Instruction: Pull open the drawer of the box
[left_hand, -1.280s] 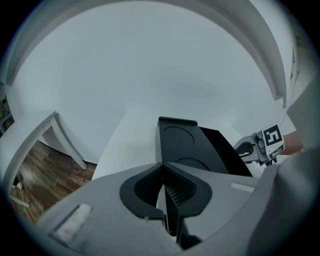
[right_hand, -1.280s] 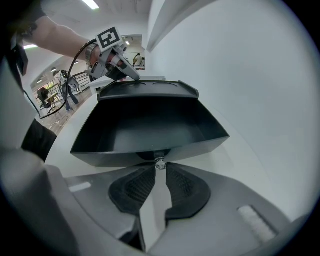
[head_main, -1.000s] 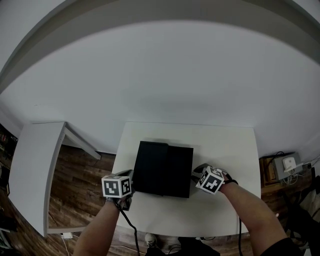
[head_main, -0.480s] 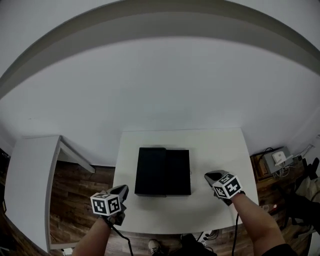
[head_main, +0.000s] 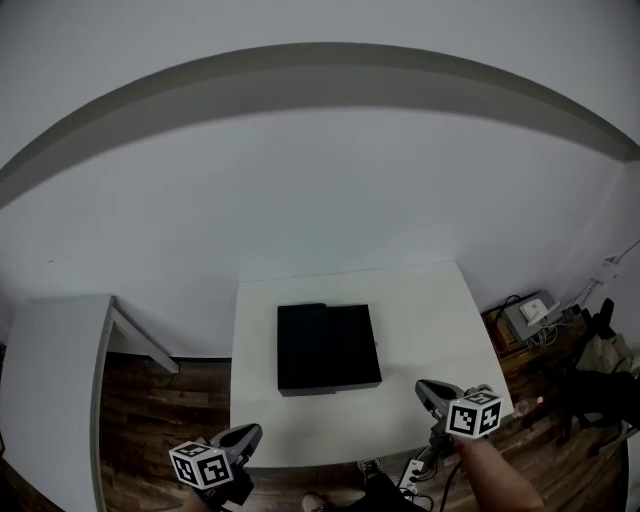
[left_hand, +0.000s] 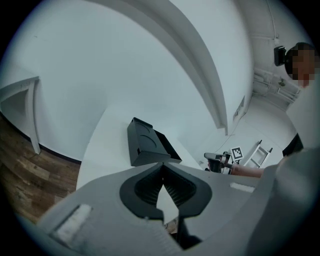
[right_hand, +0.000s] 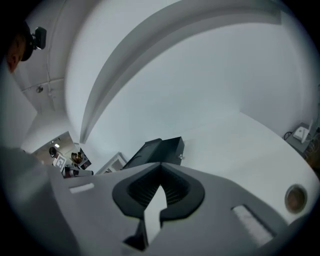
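Only the right gripper view shows the knob (right_hand: 181, 157) on the drawer (right_hand: 172, 146); overhead, the box (head_main: 303, 347) lies nine-to-three o'clock, drawer out toward three. Left gripper (head_main: 250, 433) and right gripper (head_main: 424, 387) sit closed, empty.

Black box (head_main: 303, 348) lies flat, drawer (head_main: 356, 346) pulled open.

1. I see a plain work room, maybe an office.
2. It has bare white walls (head_main: 320, 190), a wood floor (head_main: 140, 400), a white bench (head_main: 430, 310) and a second white table (head_main: 50, 390).
3. Wires (head_main: 562, 318) and a small white box (head_main: 531, 309) sit down by the wall.
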